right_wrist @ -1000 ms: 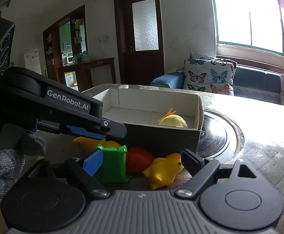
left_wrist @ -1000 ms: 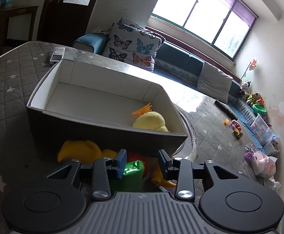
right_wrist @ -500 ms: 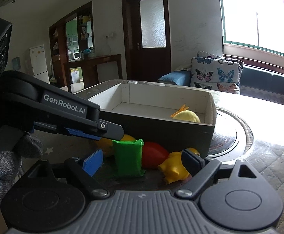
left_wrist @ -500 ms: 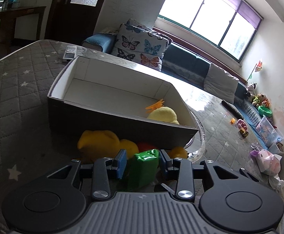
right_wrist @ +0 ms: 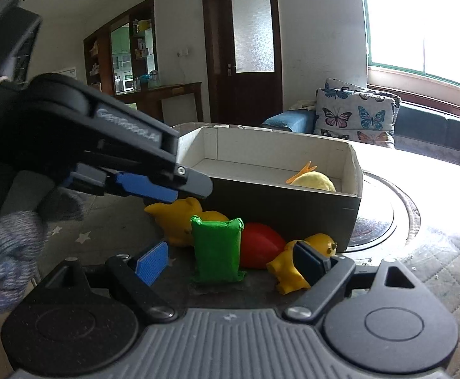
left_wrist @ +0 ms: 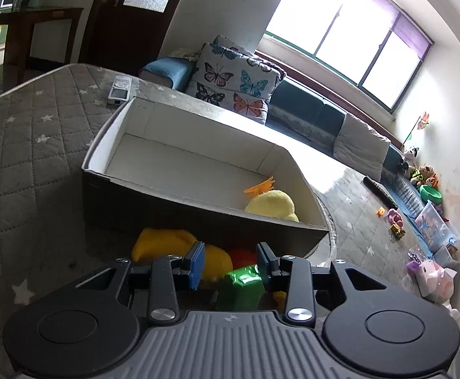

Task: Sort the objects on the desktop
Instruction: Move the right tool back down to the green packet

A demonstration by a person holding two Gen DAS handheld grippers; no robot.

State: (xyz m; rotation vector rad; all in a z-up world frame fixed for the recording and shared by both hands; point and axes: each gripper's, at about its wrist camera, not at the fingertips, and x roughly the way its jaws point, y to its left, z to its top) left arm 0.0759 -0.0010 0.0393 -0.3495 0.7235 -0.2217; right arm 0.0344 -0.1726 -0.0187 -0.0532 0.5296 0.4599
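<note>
A plush toy [left_wrist: 271, 203] lies in the box [left_wrist: 173, 211]; four toys [right_wrist: 217, 249] before it.

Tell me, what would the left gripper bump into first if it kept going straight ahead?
Probably the green packet. It stands just ahead of the left gripper, in the gap between its open fingers, with the red toy and the box farther on.

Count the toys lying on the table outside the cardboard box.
4, all before the cardboard box's dark front wall: a yellow soft toy leftmost, a green wrapped block, a red rounded toy, then a yellow rubber duck rightmost. Others may hide behind them.
</note>
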